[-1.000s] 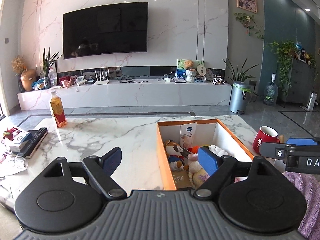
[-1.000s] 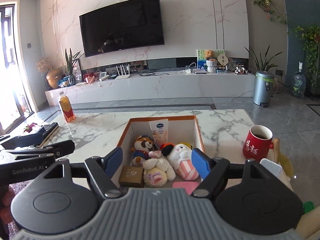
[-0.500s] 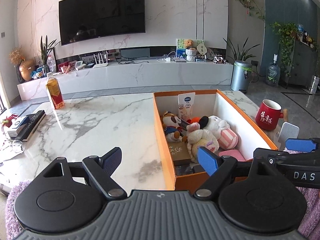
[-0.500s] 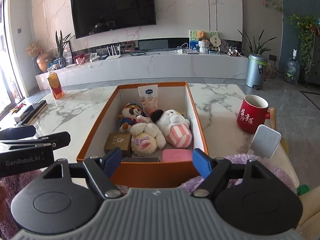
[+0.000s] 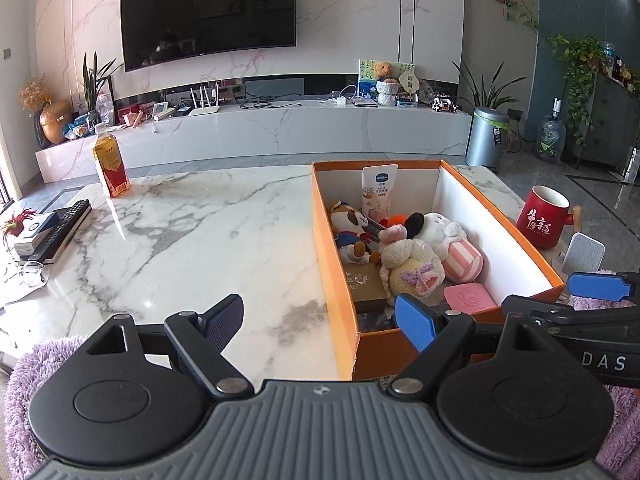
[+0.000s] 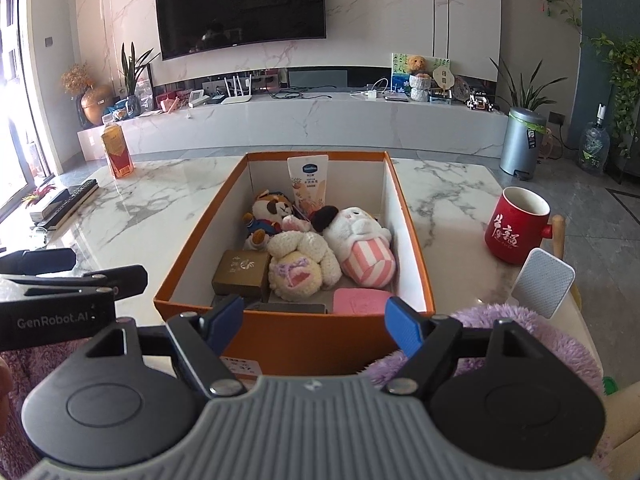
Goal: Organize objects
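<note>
An orange box (image 6: 204,236) (image 5: 330,256) with white inner walls stands on the marble table (image 5: 192,240). Inside lie a cream plush with a purple bow (image 6: 298,264), a white plush in pink stripes (image 6: 362,242), a panda plush (image 6: 266,214), a brown gift box (image 6: 240,272), a pink soap-like block (image 6: 362,302) and a lotion tube (image 6: 308,184) leaning on the far wall. My right gripper (image 6: 314,322) stands open just before the box's near wall, nothing between its fingers. My left gripper (image 5: 320,320) is open over the table at the box's near left corner, empty.
A red mug (image 6: 516,226) and a white speaker-like block (image 6: 542,284) sit right of the box. A tea bottle (image 5: 110,166) stands far left, remotes (image 5: 60,234) at the left edge. Purple fluffy fabric (image 6: 532,348) lies at the near edge.
Both grippers have sunk and tipped downward, so the box interior and its near wall now show in full. Both stay open and empty.
</note>
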`<state>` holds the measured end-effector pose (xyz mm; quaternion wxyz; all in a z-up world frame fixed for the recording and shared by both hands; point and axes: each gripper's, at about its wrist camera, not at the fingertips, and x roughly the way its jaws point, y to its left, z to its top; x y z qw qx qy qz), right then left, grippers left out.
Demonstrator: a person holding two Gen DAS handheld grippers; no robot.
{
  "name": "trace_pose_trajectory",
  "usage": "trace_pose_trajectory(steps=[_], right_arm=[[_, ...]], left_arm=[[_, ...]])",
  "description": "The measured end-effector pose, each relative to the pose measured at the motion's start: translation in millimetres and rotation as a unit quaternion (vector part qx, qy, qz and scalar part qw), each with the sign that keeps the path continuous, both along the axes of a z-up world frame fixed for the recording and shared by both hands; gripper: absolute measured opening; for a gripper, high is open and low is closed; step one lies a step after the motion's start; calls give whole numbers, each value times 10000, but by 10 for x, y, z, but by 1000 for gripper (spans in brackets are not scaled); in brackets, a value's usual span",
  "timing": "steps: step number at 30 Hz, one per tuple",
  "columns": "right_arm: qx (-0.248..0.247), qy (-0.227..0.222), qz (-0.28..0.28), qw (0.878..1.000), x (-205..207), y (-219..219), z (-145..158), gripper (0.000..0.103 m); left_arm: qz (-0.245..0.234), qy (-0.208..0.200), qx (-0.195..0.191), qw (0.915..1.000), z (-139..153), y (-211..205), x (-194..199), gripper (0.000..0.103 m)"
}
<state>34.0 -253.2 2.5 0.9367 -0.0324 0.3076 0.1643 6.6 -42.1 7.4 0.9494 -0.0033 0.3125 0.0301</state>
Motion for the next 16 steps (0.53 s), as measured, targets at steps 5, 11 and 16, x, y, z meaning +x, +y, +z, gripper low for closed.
trace_pose_trajectory(steps=[5, 11, 16], right_arm=[[-39, 0, 21, 10000, 1, 24, -6, 79], [-81, -2, 38, 10000, 4, 42, -11, 79], [-126, -11, 74, 9999, -3, 54, -10, 79]], left_arm=[[12, 19, 12, 10000, 7, 16, 8, 98], [31, 1, -20, 10000, 15, 29, 5, 98], [38, -6, -22, 10000, 21, 34, -3, 98]])
